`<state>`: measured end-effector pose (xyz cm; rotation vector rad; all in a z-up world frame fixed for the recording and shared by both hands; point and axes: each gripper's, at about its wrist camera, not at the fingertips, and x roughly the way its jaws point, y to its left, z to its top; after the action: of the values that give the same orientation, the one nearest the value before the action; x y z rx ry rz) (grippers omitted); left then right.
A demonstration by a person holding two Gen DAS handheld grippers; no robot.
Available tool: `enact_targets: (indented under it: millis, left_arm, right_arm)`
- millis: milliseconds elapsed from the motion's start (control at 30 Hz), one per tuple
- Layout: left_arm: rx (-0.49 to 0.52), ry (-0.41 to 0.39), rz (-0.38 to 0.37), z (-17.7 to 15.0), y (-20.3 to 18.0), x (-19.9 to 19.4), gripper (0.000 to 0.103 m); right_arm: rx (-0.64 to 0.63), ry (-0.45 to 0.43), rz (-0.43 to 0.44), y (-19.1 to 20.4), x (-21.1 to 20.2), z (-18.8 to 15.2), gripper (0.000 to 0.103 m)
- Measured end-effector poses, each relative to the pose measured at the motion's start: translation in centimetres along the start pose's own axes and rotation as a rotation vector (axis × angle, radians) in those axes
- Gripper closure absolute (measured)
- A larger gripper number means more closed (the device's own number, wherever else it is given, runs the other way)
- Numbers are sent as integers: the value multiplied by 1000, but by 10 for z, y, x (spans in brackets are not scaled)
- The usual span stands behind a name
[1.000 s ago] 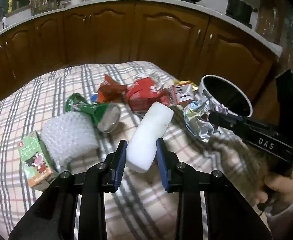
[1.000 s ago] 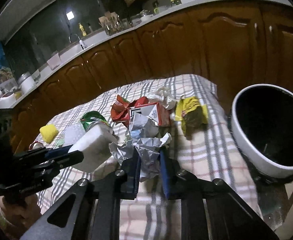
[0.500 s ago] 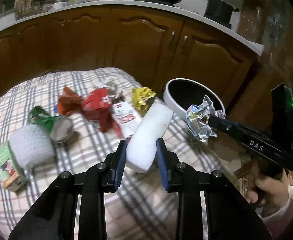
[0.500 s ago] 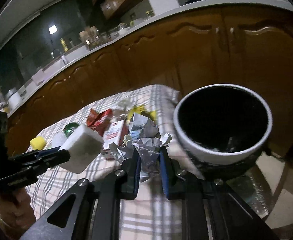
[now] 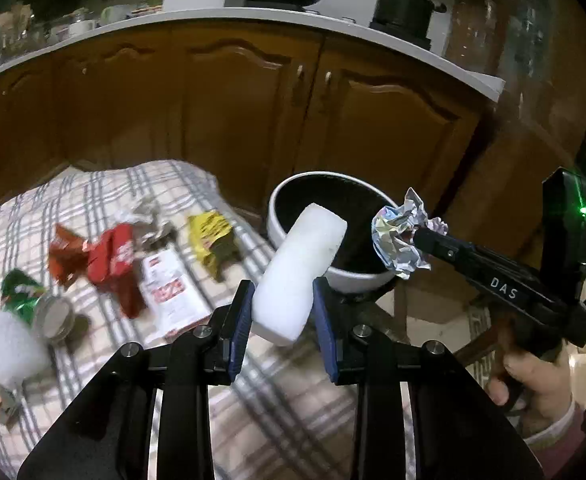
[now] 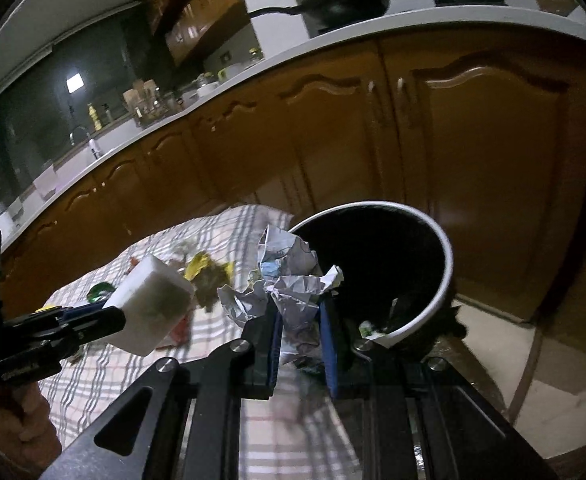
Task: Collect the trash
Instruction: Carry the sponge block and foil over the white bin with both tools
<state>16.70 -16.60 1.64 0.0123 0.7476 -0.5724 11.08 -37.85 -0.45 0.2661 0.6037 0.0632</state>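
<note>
In the left wrist view, our left gripper [image 5: 280, 314] pinches a white foam block [image 5: 299, 276], its far end over the near rim of the white bin [image 5: 357, 280]. At 3 o'clock, our right gripper [image 5: 415, 236] pinches crumpled foil [image 5: 399, 240] above the bin. At 9 o'clock, wrappers lie on the plaid cloth [image 5: 93, 192].

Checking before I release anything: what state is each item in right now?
Left tongs: shut on white foam block.
Right tongs: shut on crumpled foil.
Bin: open, some trash inside.
Green can: crushed, lying on the cloth.
Yellow wrapper: crumpled, on the cloth.
</note>
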Motion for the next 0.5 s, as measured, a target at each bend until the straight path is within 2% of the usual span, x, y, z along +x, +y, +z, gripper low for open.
enact_targets:
  millis: [500]
  left_arm:
    - [31,41,-10,38,-30,55,74]
  right_arm:
    - [27,-7,-56,-44,11,16,85]
